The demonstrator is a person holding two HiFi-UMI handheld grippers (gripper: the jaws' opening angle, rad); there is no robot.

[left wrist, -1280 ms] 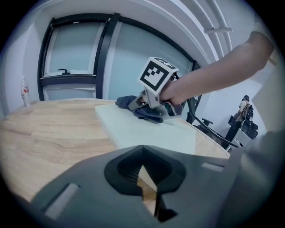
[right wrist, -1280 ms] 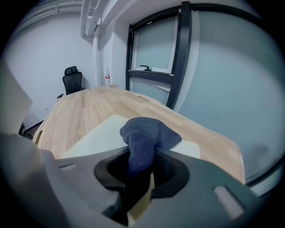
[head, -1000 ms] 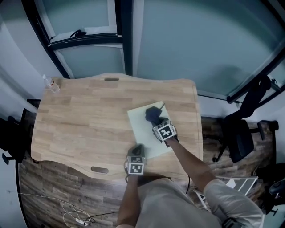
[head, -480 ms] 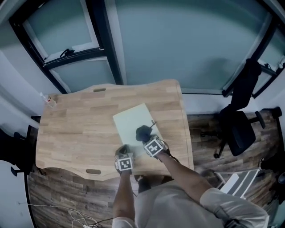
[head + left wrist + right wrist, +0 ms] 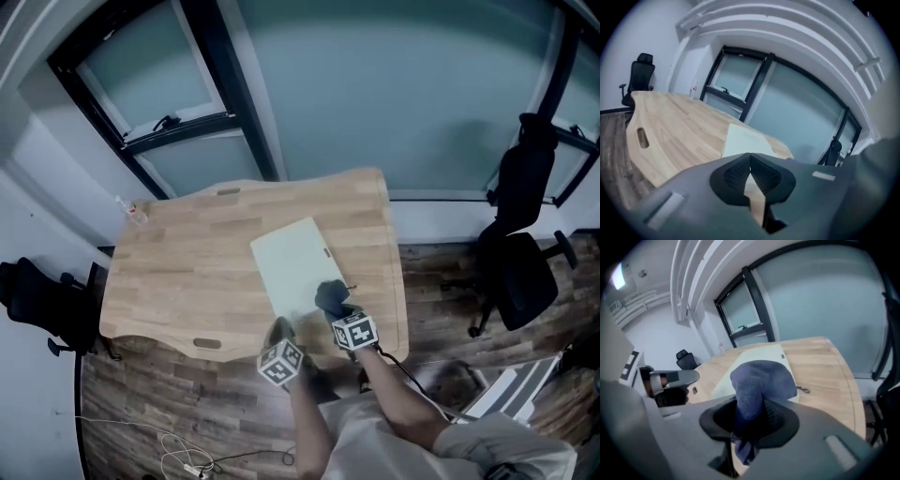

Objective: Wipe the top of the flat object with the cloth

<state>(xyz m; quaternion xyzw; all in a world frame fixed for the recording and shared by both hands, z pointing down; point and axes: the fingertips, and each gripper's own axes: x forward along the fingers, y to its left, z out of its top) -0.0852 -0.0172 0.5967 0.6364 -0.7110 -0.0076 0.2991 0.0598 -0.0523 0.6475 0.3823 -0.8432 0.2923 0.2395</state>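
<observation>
The flat object (image 5: 292,262) is a pale green board lying on the wooden table (image 5: 187,272). A dark blue cloth (image 5: 330,297) sits bunched at the board's near right corner, and my right gripper (image 5: 336,306) is shut on it. In the right gripper view the cloth (image 5: 761,380) bulges out between the jaws over the board (image 5: 754,356). My left gripper (image 5: 279,329) hovers at the table's near edge, just before the board's near end. Its jaws are shut with nothing in them, and the board (image 5: 745,140) lies ahead of the left gripper (image 5: 750,162).
A small clear bottle (image 5: 136,214) stands at the table's far left corner. A small dark loop (image 5: 802,390) lies on the wood right of the board. Black office chairs stand at the right (image 5: 520,272) and left (image 5: 42,300). Cables (image 5: 178,450) lie on the floor.
My right gripper has dragged the cloth from the board's far part down to its near right corner. The left gripper has drawn back a little towards the table's near edge. The head view shifted.
</observation>
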